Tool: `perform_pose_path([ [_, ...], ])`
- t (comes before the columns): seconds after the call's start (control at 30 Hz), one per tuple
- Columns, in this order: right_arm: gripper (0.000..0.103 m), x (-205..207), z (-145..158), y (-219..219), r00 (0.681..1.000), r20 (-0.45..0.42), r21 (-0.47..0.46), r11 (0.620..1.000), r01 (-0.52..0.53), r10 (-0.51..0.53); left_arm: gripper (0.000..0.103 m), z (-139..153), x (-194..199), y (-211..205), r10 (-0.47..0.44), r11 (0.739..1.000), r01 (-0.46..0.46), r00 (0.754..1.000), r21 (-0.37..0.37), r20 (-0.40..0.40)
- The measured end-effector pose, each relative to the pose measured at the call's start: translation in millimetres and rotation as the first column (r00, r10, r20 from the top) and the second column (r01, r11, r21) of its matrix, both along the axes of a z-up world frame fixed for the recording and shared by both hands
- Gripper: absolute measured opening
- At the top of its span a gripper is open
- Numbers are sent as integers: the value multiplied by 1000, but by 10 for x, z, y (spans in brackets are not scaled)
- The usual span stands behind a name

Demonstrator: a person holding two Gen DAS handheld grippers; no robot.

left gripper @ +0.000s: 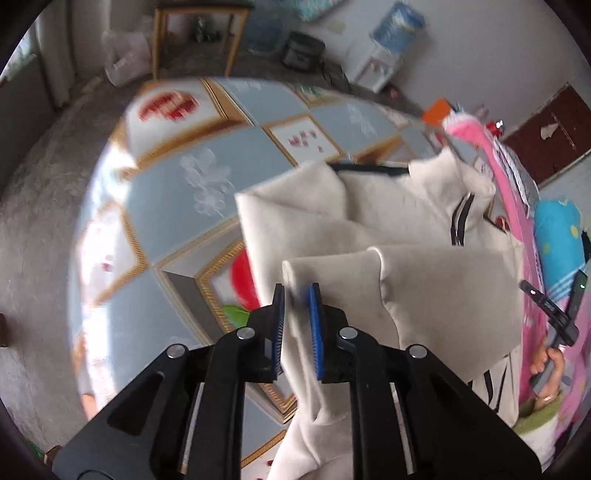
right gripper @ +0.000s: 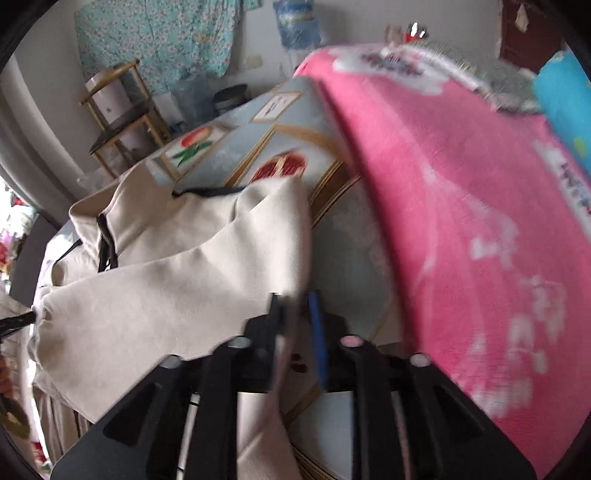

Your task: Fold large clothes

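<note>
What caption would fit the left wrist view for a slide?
Left gripper, fingers around a fold of the cream fabric garment with black trim, above the table's blue patterned cloth with fruit pictures.

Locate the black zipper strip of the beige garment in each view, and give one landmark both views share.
Left wrist: zipper right of centre, on the beige garment, near the pink blanket.
Right wrist: zipper at far left, on the garment's raised edge.
Shared landmark: blue water bottle at the back wall.
</note>
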State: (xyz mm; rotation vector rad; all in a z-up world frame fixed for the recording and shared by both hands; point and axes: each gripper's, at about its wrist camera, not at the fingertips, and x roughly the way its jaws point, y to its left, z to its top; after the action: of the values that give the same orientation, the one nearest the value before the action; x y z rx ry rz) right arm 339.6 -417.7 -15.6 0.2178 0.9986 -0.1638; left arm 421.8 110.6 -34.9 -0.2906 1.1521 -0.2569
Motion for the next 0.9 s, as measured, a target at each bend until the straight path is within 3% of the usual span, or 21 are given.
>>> perform_pose_path([
  [0.07,37,-90,167,59,999,44,-68,998,-11,14,13,162,-143,-37,-40,998,38,997,44,60],
  [0.13,45,-211,343,230,992,85,-108,991,-82,92,16,286,-361,-200,-151,986,142,983,91,102],
  [0.23,46,-332,375,512,972,72,-73,973,-219,224,37,264,-618,-468,-280,947,261,956,185,84],
  [0.33,46,-421,211,776,943,13,9,943,-333,333,53,89,-903,-814,-418,847,357,905,394,76],
  [0.43,46,-498,24,936,932,-39,-11,932,-361,361,55,-82,-1032,-999,-474,754,361,877,548,74],
  [0.5,46,-539,-61,987,931,-63,-22,932,-361,360,49,-150,-1003,-1055,-470,720,340,880,606,65],
  [0.53,46,-544,-78,990,931,-66,-17,933,-360,358,34,-144,-984,-1058,-465,717,329,882,615,70],
  [0.6,46,-579,-74,994,932,-63,-17,933,-359,357,20,-98,-950,-1033,-448,723,307,890,619,81],
  [0.63,45,-596,-56,992,932,-61,-22,933,-359,357,14,-50,-941,-1007,-445,737,305,891,602,93],
  [0.8,45,-672,54,927,941,-46,-51,940,-336,334,11,272,-1071,-952,-466,756,304,872,580,150],
  [0.83,45,-682,64,892,945,-45,-53,944,-326,324,12,270,-1096,-940,-469,749,311,872,585,136],
  [0.9,45,-690,52,834,950,-52,-58,949,-311,308,20,85,-1117,-929,-472,705,349,881,617,40],
])
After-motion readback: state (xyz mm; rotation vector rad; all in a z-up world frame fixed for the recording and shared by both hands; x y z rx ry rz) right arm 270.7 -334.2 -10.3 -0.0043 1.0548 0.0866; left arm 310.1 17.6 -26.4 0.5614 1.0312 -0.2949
